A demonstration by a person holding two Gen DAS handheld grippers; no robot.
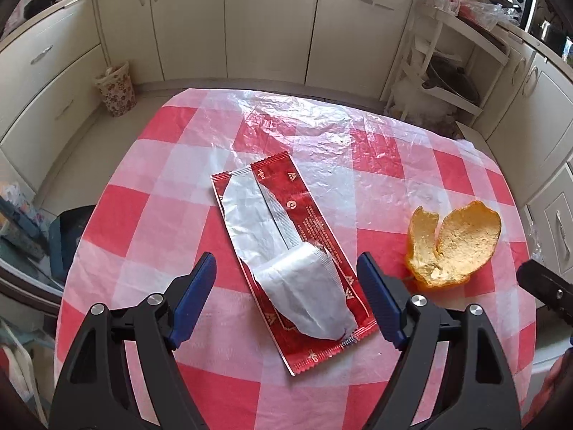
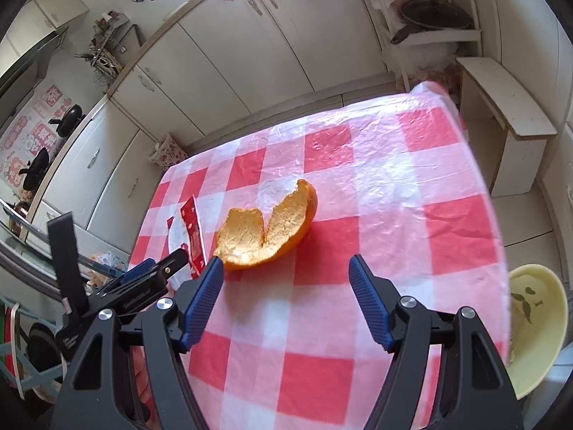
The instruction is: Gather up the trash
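A torn red and white snack wrapper lies flat on the red-and-white checked tablecloth. My left gripper is open above its near half, fingers on either side, holding nothing. An orange peel lies to the wrapper's right. In the right wrist view the peel sits just ahead and left of my open, empty right gripper. The wrapper shows further left, partly hidden by the left gripper's body.
A pale yellow bin stands on the floor past the table's right edge. A floral bag sits on the floor by the cream cabinets. A white stool and a shelf rack stand beyond the table's far end.
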